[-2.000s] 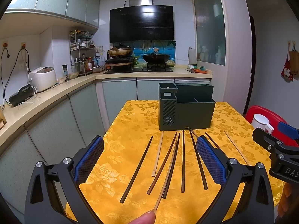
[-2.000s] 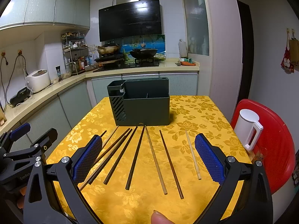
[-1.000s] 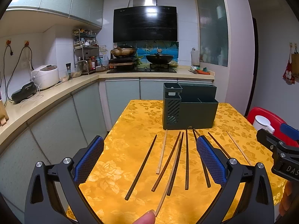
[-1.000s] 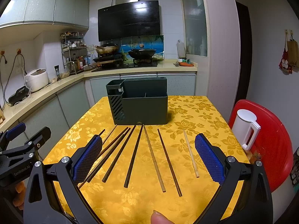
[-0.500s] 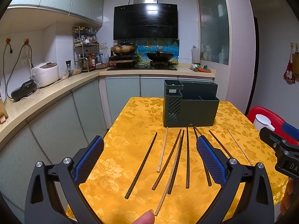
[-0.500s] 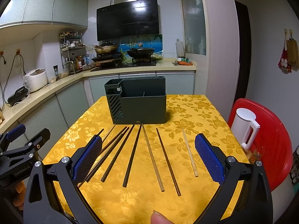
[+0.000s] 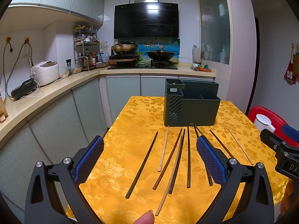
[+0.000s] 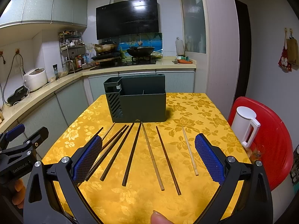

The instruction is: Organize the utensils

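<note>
Both grippers, left (image 7: 149,160) and right (image 8: 148,158), gape empty above fanned chopsticks (image 8: 130,149); overlapping sticks at 9 o'clock risk double pickup, missing caddy (image 8: 138,102) at 12.

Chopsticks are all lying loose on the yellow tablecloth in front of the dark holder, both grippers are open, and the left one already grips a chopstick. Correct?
Not quite. The left gripper holds nothing: the left wrist view shows its open jaws above the chopsticks. Those do lie loose on the tablecloth before the holder, and the right gripper is open too.
</note>
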Demonstrator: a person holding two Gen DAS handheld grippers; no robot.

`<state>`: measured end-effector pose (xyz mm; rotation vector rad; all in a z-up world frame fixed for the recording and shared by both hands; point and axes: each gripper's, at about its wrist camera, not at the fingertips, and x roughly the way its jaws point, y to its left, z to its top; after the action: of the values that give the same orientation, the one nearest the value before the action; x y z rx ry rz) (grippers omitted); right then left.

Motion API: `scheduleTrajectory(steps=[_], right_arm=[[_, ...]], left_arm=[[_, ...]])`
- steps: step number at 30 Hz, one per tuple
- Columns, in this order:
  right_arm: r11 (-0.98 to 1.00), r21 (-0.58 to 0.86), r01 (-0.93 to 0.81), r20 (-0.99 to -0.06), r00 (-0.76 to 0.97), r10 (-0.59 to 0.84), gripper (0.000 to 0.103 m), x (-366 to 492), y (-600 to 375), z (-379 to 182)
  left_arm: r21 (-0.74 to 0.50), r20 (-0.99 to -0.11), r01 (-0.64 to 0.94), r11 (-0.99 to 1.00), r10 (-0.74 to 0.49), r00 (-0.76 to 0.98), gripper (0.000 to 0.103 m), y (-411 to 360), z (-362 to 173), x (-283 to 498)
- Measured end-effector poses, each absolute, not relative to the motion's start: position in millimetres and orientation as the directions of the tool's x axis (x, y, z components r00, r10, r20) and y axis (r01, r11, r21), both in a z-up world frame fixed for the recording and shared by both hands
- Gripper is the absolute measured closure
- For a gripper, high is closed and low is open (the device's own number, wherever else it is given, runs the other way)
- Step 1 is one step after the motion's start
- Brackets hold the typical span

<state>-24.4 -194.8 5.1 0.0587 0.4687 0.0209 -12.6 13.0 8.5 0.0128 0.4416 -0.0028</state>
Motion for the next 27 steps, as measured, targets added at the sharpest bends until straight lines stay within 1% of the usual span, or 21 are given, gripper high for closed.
scheduleTrajectory(steps=[12,16,22,27], right_arm=[[0.998,0.062,-0.004,-0.456,0.89,0.032,0.006,-25,-197,1],[0.998,0.057,0.008,-0.462,0.887,0.019,0.007,-25,-202,-4],[0.997,0.051,0.062,-0.527,0.85,-0.026,0.006,-11,-225,-24],[0.992,0.066,0.103,-0.579,0.814,-0.046,0.006,1,-246,-39]], left_arm=[[0.01,-0.432,0.006,1.0,-0.001,0.902,0.007,14,7,-11],[0.005,-0.447,0.006,1.0,-0.003,0.894,0.007,18,3,-8],[-0.022,-0.506,-0.03,0.999,0.015,0.862,0.007,54,0,14],[-0.054,-0.552,-0.037,0.998,0.001,0.834,0.007,83,-6,31]])
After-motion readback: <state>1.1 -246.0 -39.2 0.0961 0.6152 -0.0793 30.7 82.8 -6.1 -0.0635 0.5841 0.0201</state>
